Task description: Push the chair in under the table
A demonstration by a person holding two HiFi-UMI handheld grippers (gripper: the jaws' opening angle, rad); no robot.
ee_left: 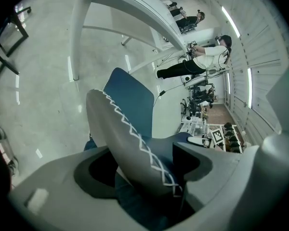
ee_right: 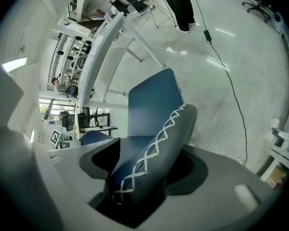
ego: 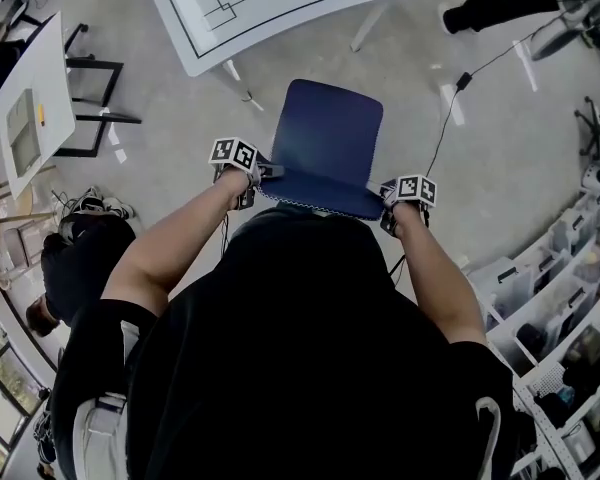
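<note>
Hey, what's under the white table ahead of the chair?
Under the table, only its white legs and floor show; the chair stands short of it. In the head view the tabletop covers that space.

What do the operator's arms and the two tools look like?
Black short-sleeved top, forearms bare. Left tool and right tool match: dark bodies, each topped by a white cube with black square markers. Up close, their jaws are broad pale-grey moulded shells with darker inner recesses.
</note>
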